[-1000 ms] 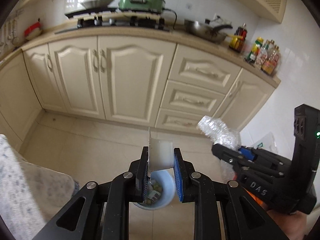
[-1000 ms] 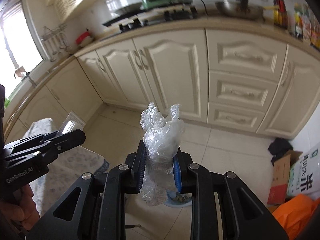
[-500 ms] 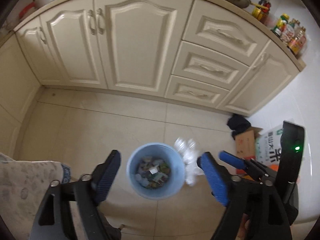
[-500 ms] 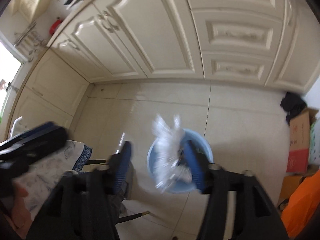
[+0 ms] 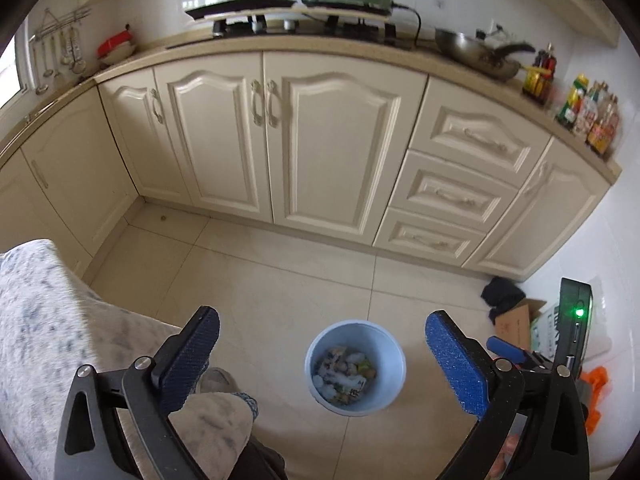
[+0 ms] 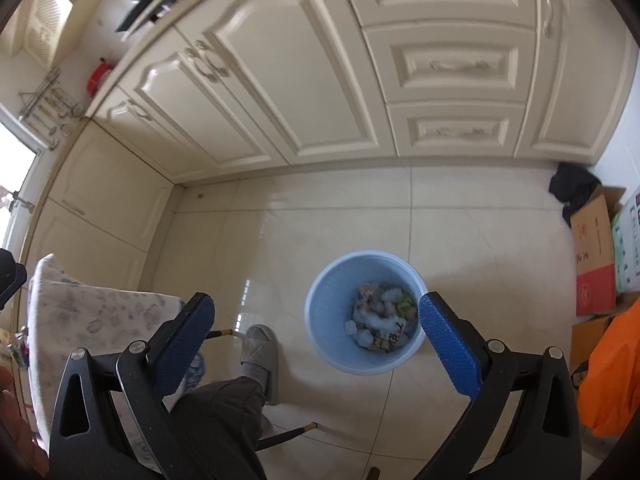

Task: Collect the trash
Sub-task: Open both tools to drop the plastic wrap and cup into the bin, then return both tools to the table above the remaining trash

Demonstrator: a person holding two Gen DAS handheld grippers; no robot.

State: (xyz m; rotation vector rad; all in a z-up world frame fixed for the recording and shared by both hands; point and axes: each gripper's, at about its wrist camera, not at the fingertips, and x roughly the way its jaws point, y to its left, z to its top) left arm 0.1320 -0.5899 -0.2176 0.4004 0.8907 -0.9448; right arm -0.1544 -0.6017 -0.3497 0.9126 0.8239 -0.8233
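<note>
Now both loads are gone: the left gripper [image 5: 322, 358] and right gripper [image 6: 316, 338] hover spread wide, empty, above the round pale-blue plastic bin [image 6: 320, 312] at 12 o'clock.

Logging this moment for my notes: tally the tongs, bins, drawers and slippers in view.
Tongs: 2 (left tongs and right tongs, both open and empty)
Bin: 1
Drawers: 3
Slipper: 1
Total: 7
</note>
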